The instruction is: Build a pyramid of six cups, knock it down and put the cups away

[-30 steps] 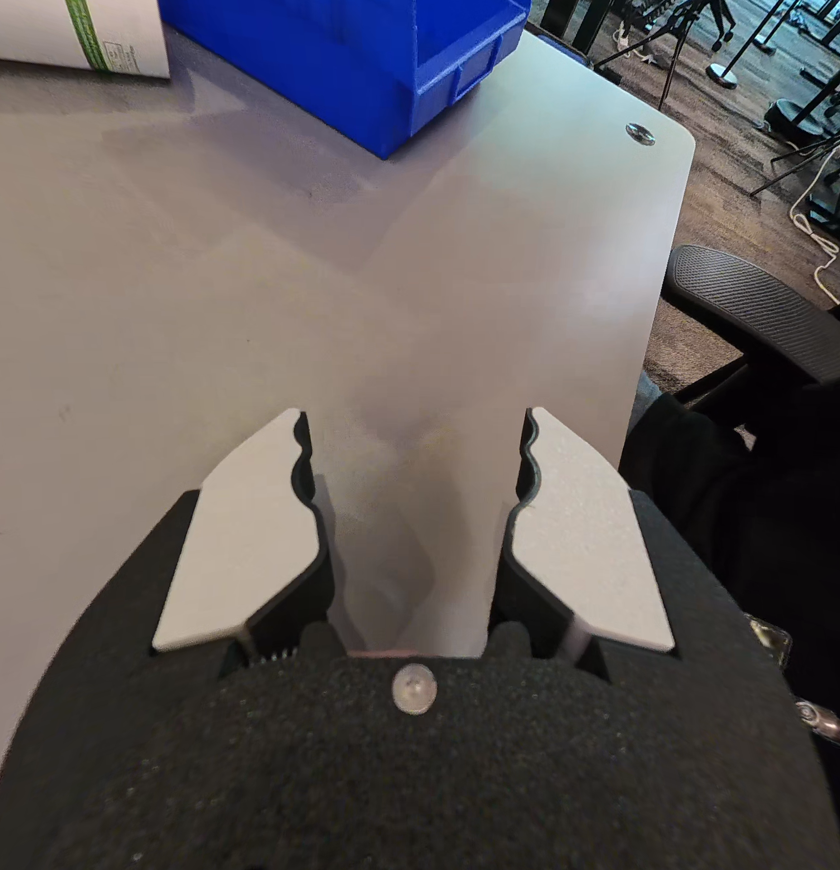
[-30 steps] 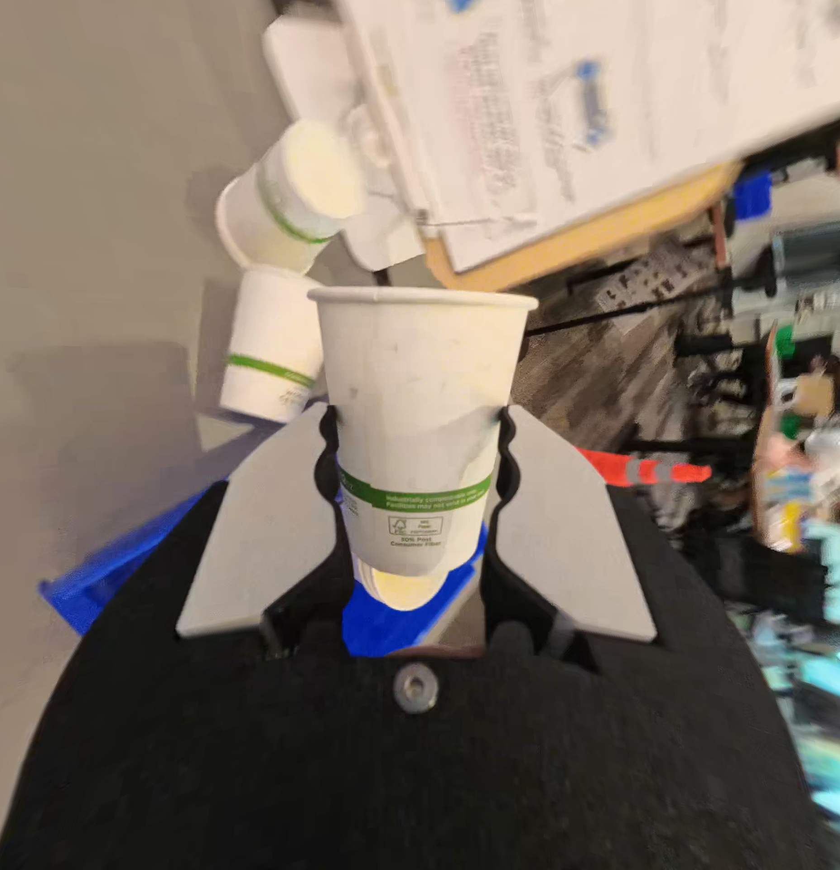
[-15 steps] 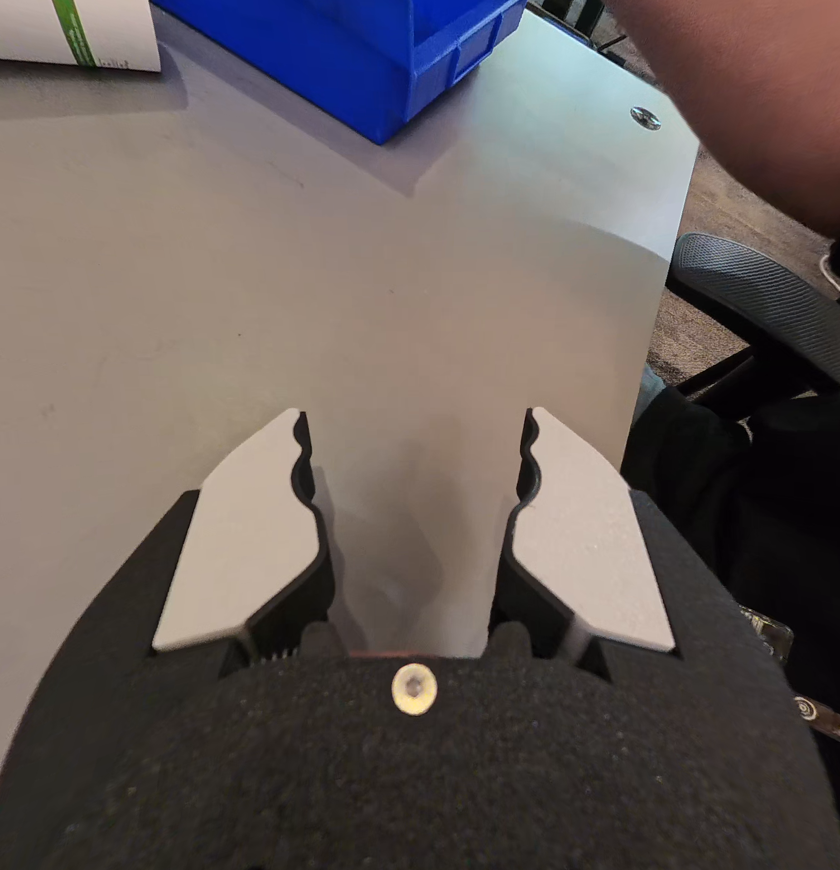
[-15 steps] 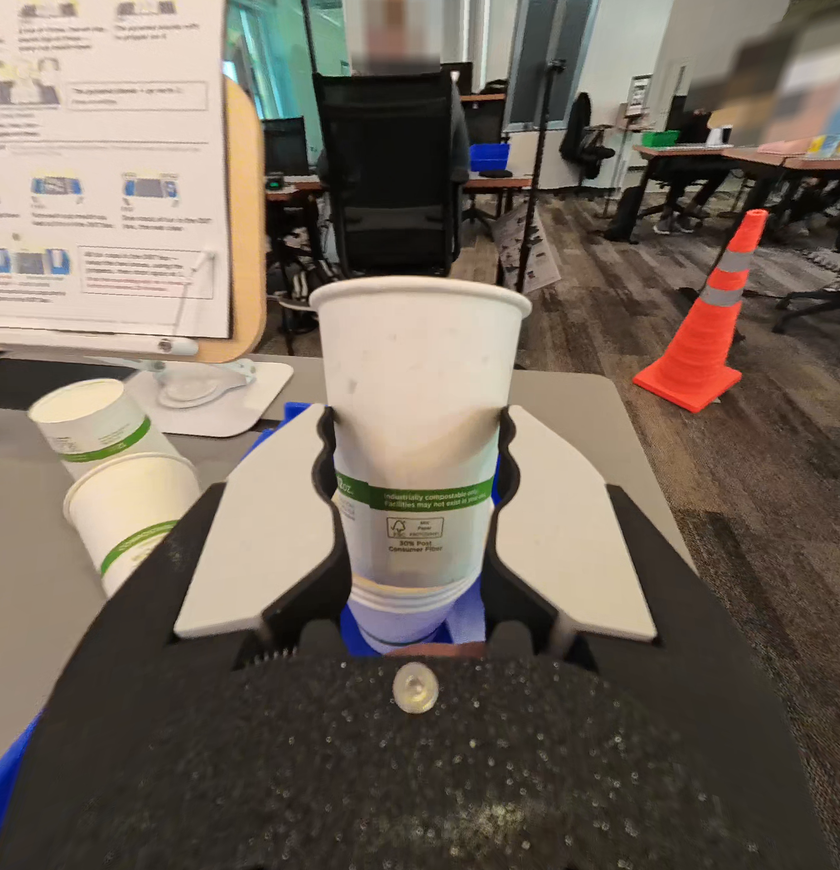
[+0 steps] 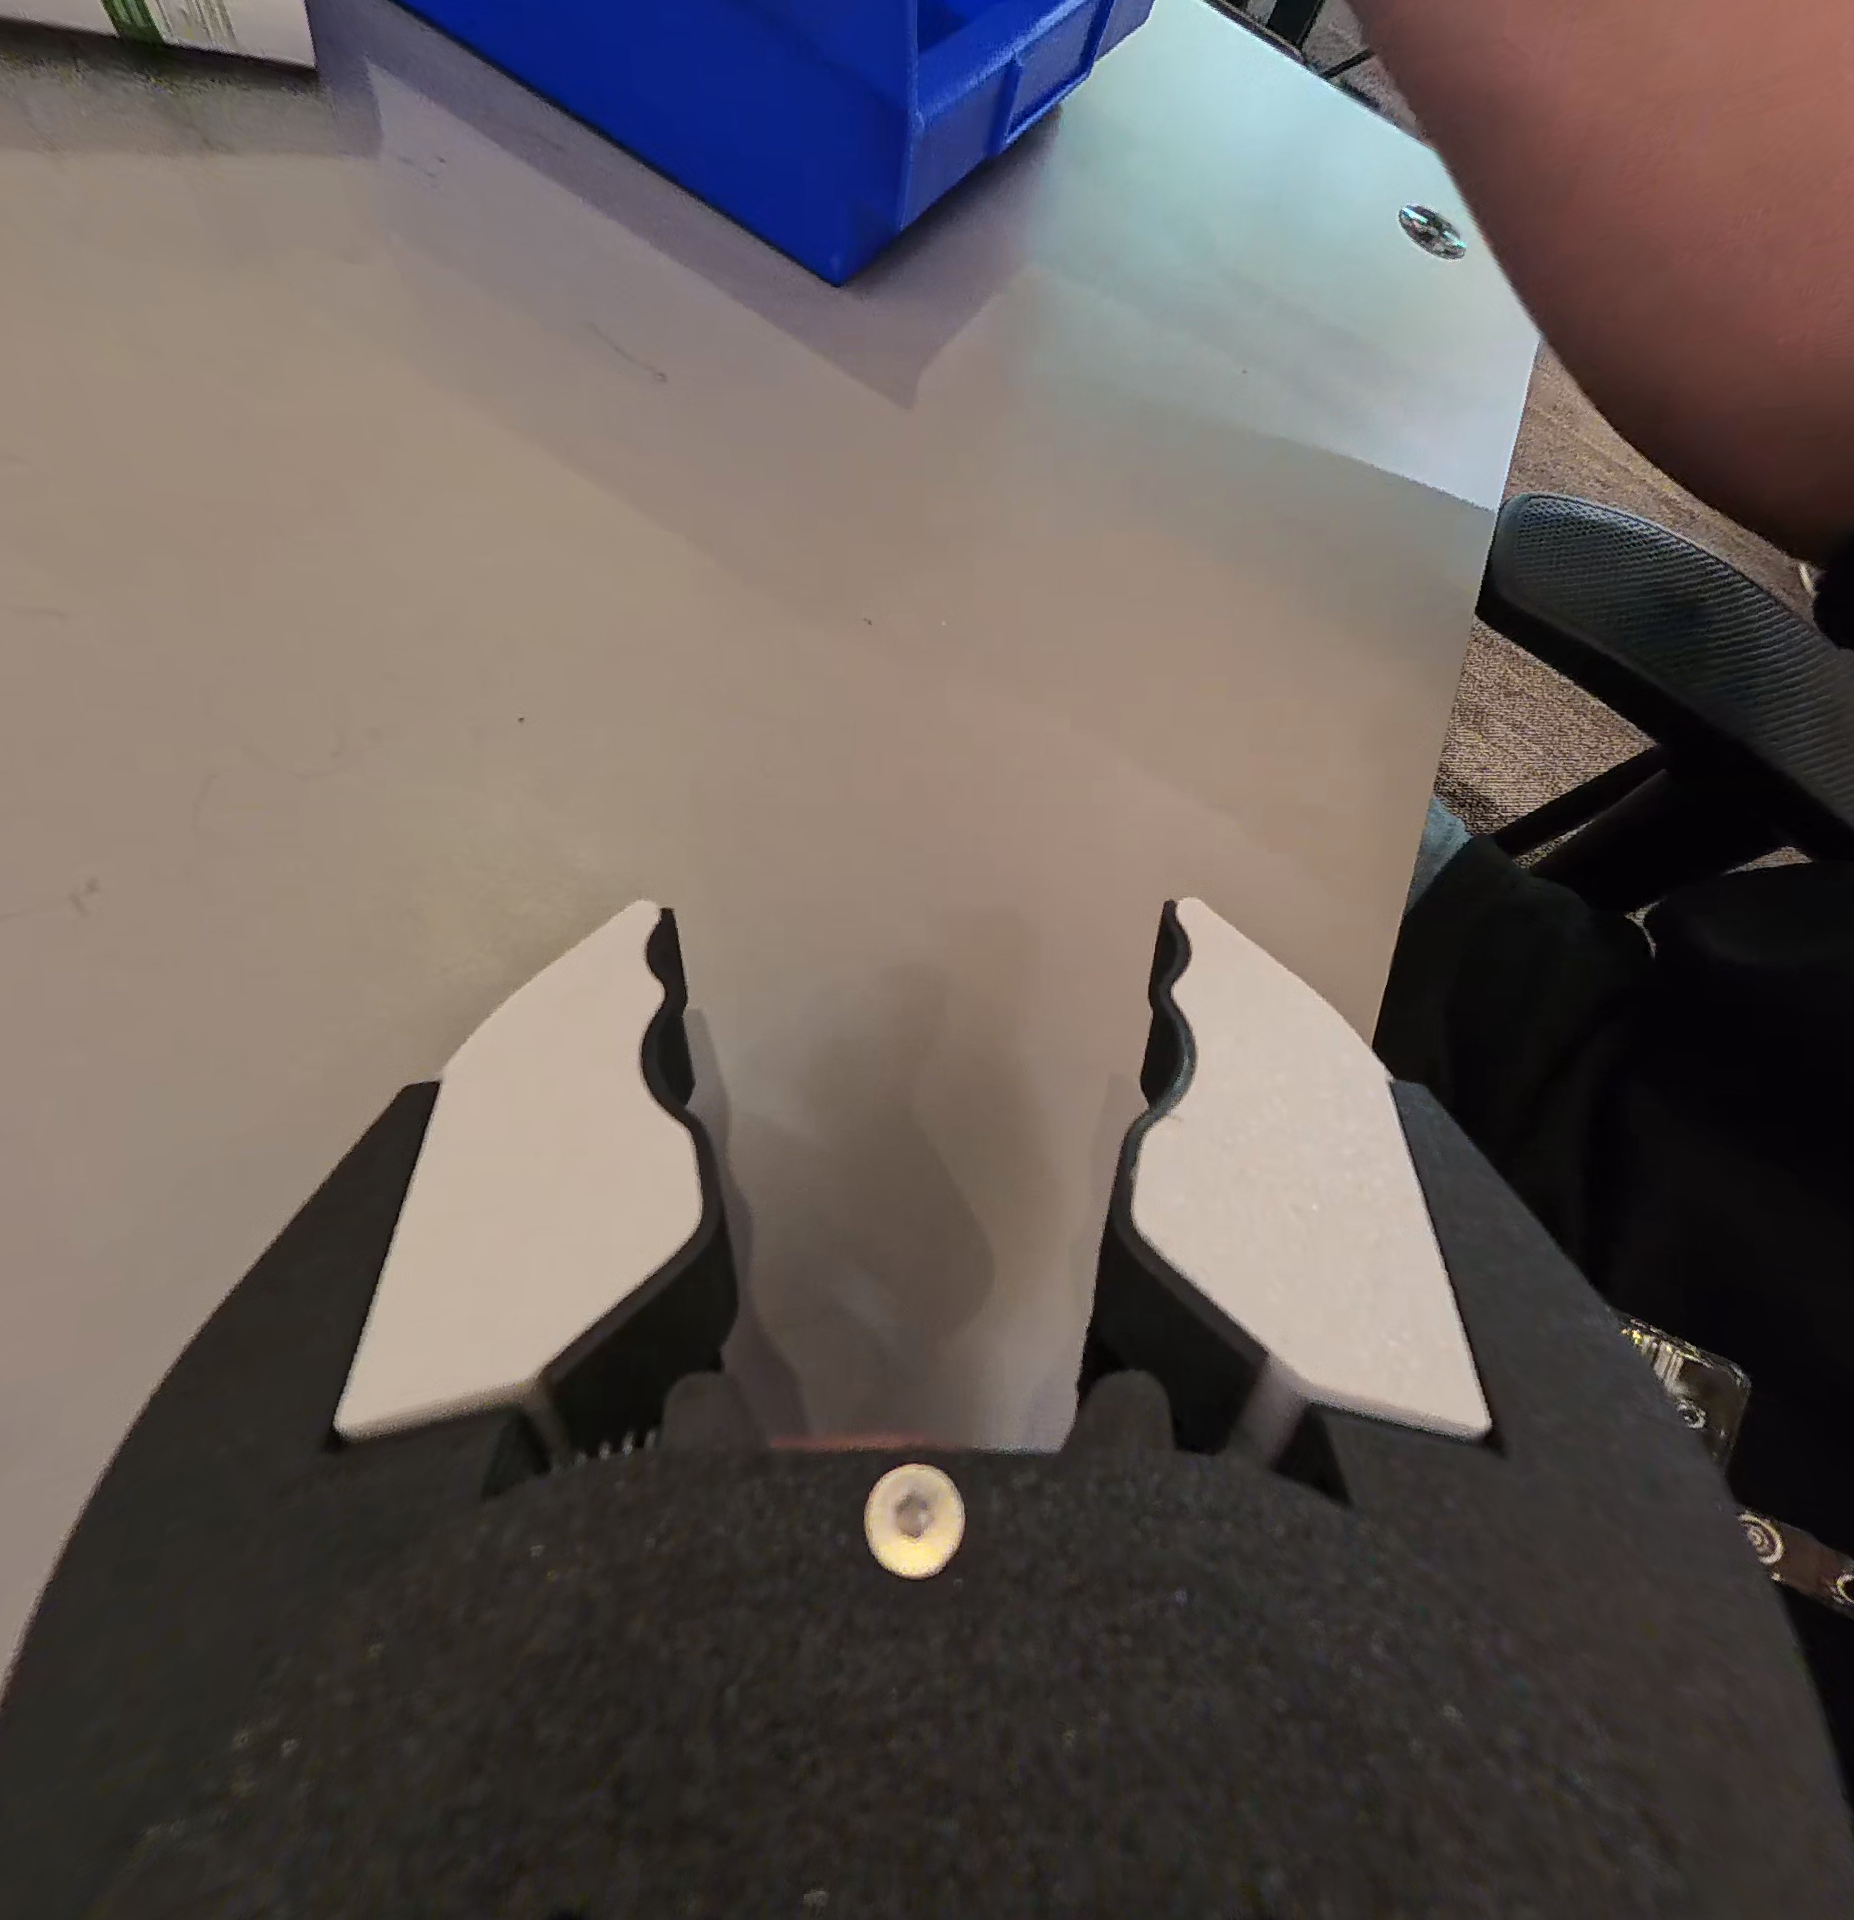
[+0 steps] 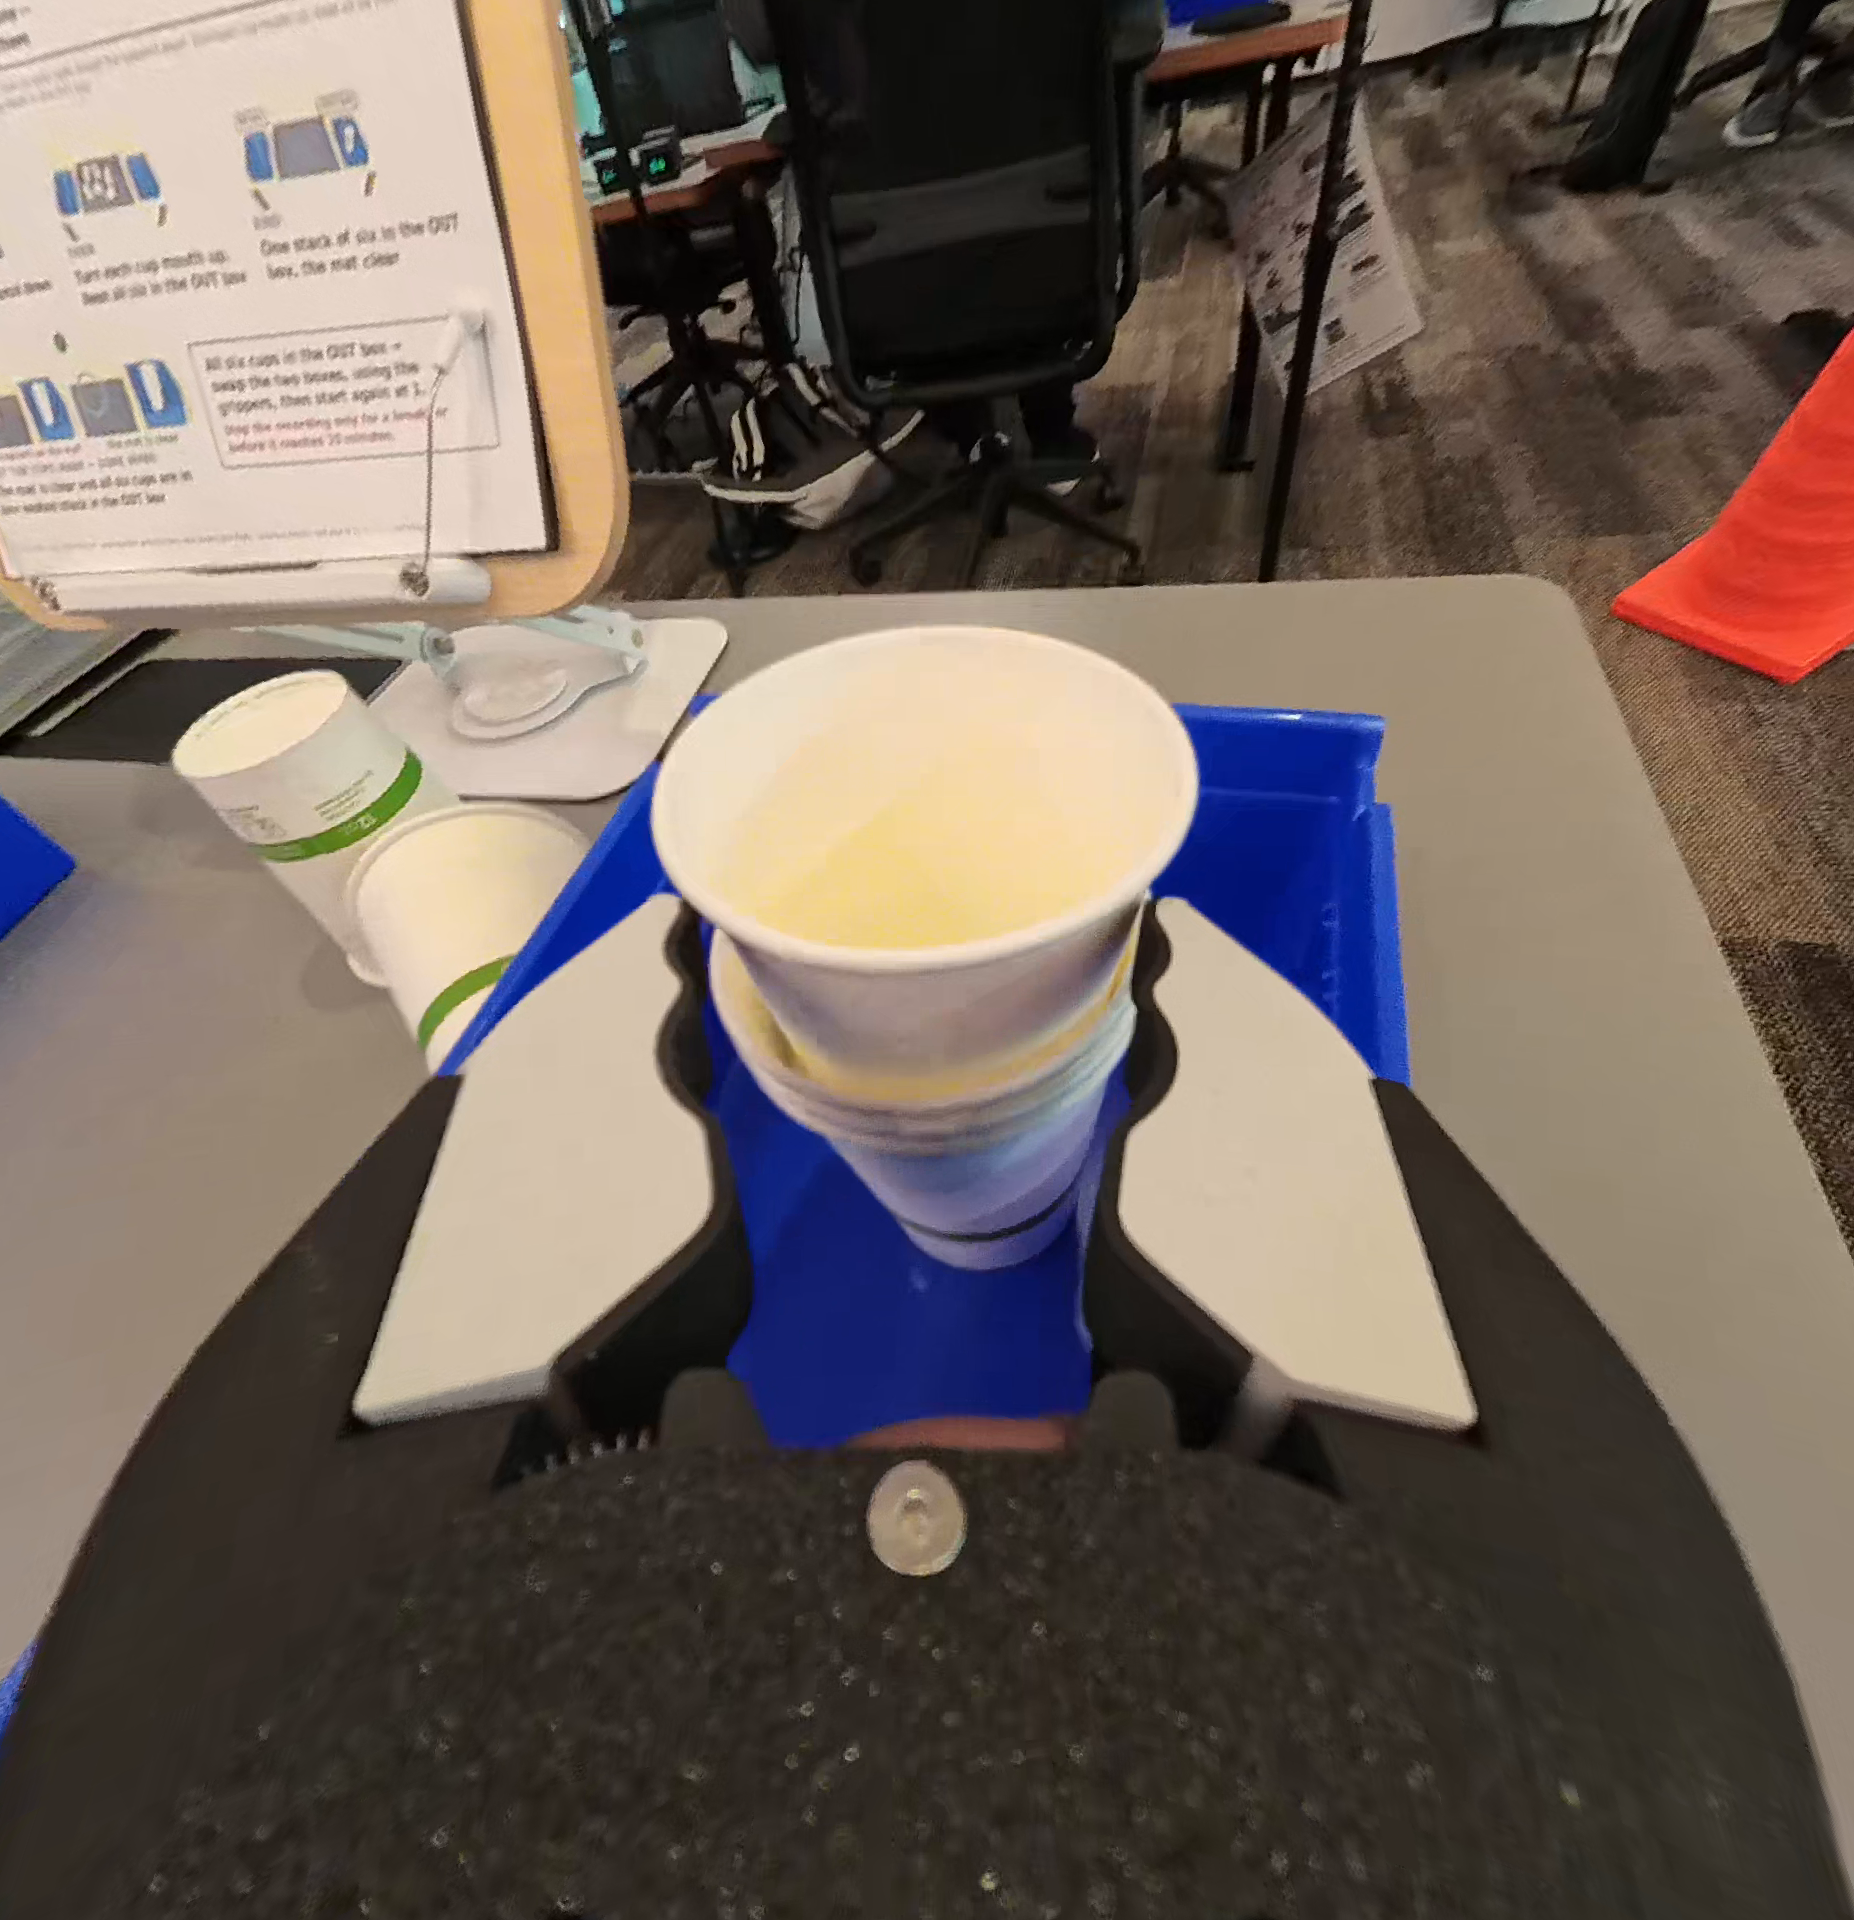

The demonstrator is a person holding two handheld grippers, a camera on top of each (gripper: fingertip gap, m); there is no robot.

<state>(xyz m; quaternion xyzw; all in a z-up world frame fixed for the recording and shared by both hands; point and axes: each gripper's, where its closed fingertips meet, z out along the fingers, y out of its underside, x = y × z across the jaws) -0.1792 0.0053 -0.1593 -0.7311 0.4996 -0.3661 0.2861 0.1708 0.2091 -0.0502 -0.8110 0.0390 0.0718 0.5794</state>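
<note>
— Right gripper (image 6: 918,997)?
— Pinching the top cup (image 6: 923,831) over a nested stack (image 6: 944,1153) in the blue bin (image 6: 1287,831).
— Left gripper (image 5: 915,977)?
— Spread, empty, above the grey surface (image 5: 487,520)

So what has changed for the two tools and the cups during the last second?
The right tool swung from tilted to level, then tipped down over the blue bin, bringing its held cup into the stack of cups there; whether it has let go is unclear. A person's arm came into the left view. The left tool stayed open and empty, and two cups stayed lying beside the bin.
</note>
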